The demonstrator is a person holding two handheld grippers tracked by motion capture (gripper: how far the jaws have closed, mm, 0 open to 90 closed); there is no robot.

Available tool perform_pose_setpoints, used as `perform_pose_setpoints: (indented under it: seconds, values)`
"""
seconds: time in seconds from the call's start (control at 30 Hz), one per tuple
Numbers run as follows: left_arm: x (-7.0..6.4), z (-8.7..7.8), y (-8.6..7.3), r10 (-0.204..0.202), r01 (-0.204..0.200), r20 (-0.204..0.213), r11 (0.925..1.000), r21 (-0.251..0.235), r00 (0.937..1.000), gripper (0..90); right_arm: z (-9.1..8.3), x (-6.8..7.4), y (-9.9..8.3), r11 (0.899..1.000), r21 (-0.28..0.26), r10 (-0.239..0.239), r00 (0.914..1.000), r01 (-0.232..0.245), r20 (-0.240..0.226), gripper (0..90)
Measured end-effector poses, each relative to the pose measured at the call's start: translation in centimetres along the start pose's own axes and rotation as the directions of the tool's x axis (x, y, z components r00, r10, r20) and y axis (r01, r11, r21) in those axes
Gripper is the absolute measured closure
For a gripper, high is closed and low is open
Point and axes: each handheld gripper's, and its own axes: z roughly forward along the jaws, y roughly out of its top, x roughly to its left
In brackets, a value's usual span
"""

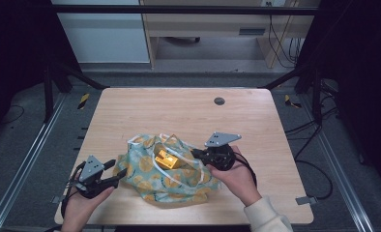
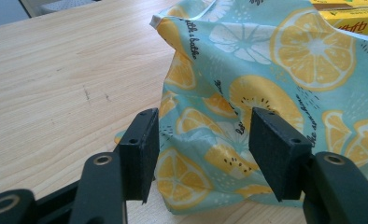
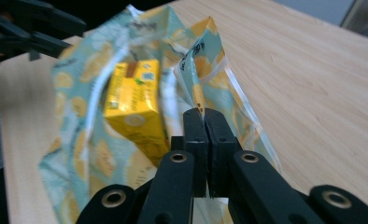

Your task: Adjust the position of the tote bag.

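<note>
Near the table's (image 1: 130, 104) front edge lies your lemon-print bag (image 1: 145, 164), crumpled, mouth open, a yellow box (image 1: 167, 158) inside. Your right gripper (image 3: 204, 116) has its jaws pressed together, apparently pinching the bag's rim. Left of the bag, your left gripper (image 2: 203, 140) holds its jaws apart. Beyond the bag, bare wood stretches.

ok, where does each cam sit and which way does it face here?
High view: above the person's side, looking forward and down at the table; both hands and grippers show.
Left gripper view: on the left gripper, facing the bag; open jaws show.
Right gripper view: on the right gripper, shut on the bag's edge, facing the yellow box.
All share the bag.
</note>
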Motion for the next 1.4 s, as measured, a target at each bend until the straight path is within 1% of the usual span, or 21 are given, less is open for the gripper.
perform_pose_setpoints:
  seconds: [0.17, 0.2, 0.37, 0.43, 0.53, 0.57, 0.6, 0.67, 0.73, 0.77, 0.83, 0.87, 0.9, 0.93, 1.0, 1.1, 1.13, 1.2, 1.23, 1.27, 1.4]
  values:
    - [0.0, 0.0, 0.0, -0.007, 0.007, -0.002, 0.9999, -0.009, 1.0, 43.4, -1.0, 1.2, 0.4, 0.999, -0.029, -0.024, 0.9992, 0.023, -0.032, 89.3]
    - [0.0, -0.1, 0.1, -0.007, 0.007, -0.002, 0.9999, -0.014, 1.0, 43.4, -1.2, 1.9, 0.3, 0.999, -0.033, -0.031, 0.9981, 0.03, -0.052, 89.3]
    - [0.1, -0.1, 0.8, -0.026, 0.025, -0.01, 0.9992, -0.031, 0.9996, 43.4, -1.6, 3.1, -0.6, 0.999, -0.024, -0.048, 0.9948, 0.046, -0.09, 89.3]
    - [0.1, -0.1, 1.2, -0.018, 0.018, -0.013, 0.9993, -0.032, 0.9997, 43.4, -1.6, 3.3, -0.8, 0.999, -0.021, -0.05, 0.9941, 0.048, -0.096, 89.3]
    - [-0.5, -0.1, 3.5, 0.023, -0.023, 0.006, 0.9991, -0.035, 0.9997, 42.9, -1.7, 3.4, -1.5, 0.999, -0.008, -0.051, 0.994, 0.05, -0.097, 89.1]
    - [-0.5, -0.1, 3.5, 0.023, -0.023, 0.006, 0.9991, -0.035, 0.9997, 42.8, -1.7, 3.4, -1.5, 0.999, -0.008, -0.051, 0.994, 0.05, -0.097, 89.1]
    - [-0.9, 0.3, 4.9, 0.046, -0.045, 0.026, 0.9987, -0.026, 0.9986, 42.5, -1.6, 3.4, -1.8, 0.999, -0.01, -0.046, 0.9941, 0.045, -0.098, 89.0]
    - [-1.3, 0.8, 6.3, 0.076, -0.076, 0.045, 0.9971, -0.001, 0.9961, 40.2, -1.6, 3.4, -2.0, 0.999, -0.01, -0.046, 0.9945, 0.045, -0.095, 88.8]
    - [-1.6, 1.5, 7.6, 0.078, -0.079, 0.069, 0.9968, 0.012, 0.9945, 38.2, -1.7, 3.3, -2.0, 0.999, -0.016, -0.045, 0.995, 0.044, -0.089, 88.7]
    - [-1.6, 1.5, 7.6, 0.078, -0.079, 0.069, 0.9968, 0.012, 0.9945, 36.9, -1.7, 3.3, -2.0, 0.999, -0.016, -0.045, 0.995, 0.044, -0.089, 88.7]
    - [-1.9, 2.1, 8.8, 0.092, -0.094, 0.083, 0.9954, 0.018, 0.9922, 35.3, -2.0, 3.2, -2.0, 0.999, -0.03, -0.037, 0.9959, 0.035, -0.083, 88.6]
    - [-2.1, 2.9, 9.8, 0.102, -0.107, 0.099, 0.9933, 0.044, 0.9898, 33.4, -2.0, 3.1, -2.0, 0.999, -0.036, -0.036, 0.9961, 0.033, -0.081, 88.6]
    - [-2.1, 2.9, 9.8, 0.102, -0.107, 0.099, 0.9933, 0.044, 0.9898, 31.4, -2.0, 3.1, -2.0, 0.999, -0.036, -0.036, 0.9961, 0.033, -0.081, 88.6]
    - [-2.5, 3.7, 10.6, 0.13, -0.141, 0.12, 0.9866, 0.083, 0.9841, 30.4, -2.1, 3.1, -1.9, 0.998, -0.048, -0.033, 0.9963, 0.029, -0.079, 88.6]
    - [-2.7, 4.5, 11.3, 0.161, -0.175, 0.123, 0.978, 0.113, 0.9792, 29.2, -2.2, 3.1, -1.9, 0.998, -0.058, -0.036, 0.9968, 0.032, -0.071, 88.6]
    - [-2.8, 5.3, 11.8, 0.169, -0.188, 0.137, 0.9726, 0.137, 0.976, 27.6, -2.4, 3.1, -1.8, 0.996, -0.083, -0.035, 0.9973, 0.03, -0.065, 88.6]
    - [-2.8, 6.2, 12.3, 0.177, -0.202, 0.148, 0.964, 0.173, 0.973, 26.1, -2.5, 3.0, -1.7, 0.995, -0.094, -0.031, 0.9974, 0.025, -0.065, 88.6]
    - [-2.9, 6.9, 12.7, 0.194, -0.224, 0.151, 0.9506, 0.215, 0.9694, 26.0, -2.8, 3.0, -1.7, 0.993, -0.113, -0.024, 0.9977, 0.017, -0.063, 88.8]
    - [-2.9, 7.2, 12.8, 0.198, -0.23, 0.155, 0.9464, 0.227, 0.9679, 25.8, -2.9, 2.9, -1.6, 0.993, -0.12, -0.022, 0.9978, 0.014, -0.063, 88.8]
    - [-2.9, 7.4, 13.0, 0.203, -0.236, 0.159, 0.9442, 0.229, 0.9662, 27.0, -3.0, 2.9, -1.6, 0.992, -0.122, -0.025, 0.9978, 0.017, -0.062, 88.8]
    - [-3.1, 7.9, 13.3, 0.219, -0.264, 0.189, 0.9282, 0.262, 0.9573, 47.6, -3.5, 2.8, -1.4, 0.991, -0.136, -0.028, 0.9978, 0.019, -0.06, 88.8]
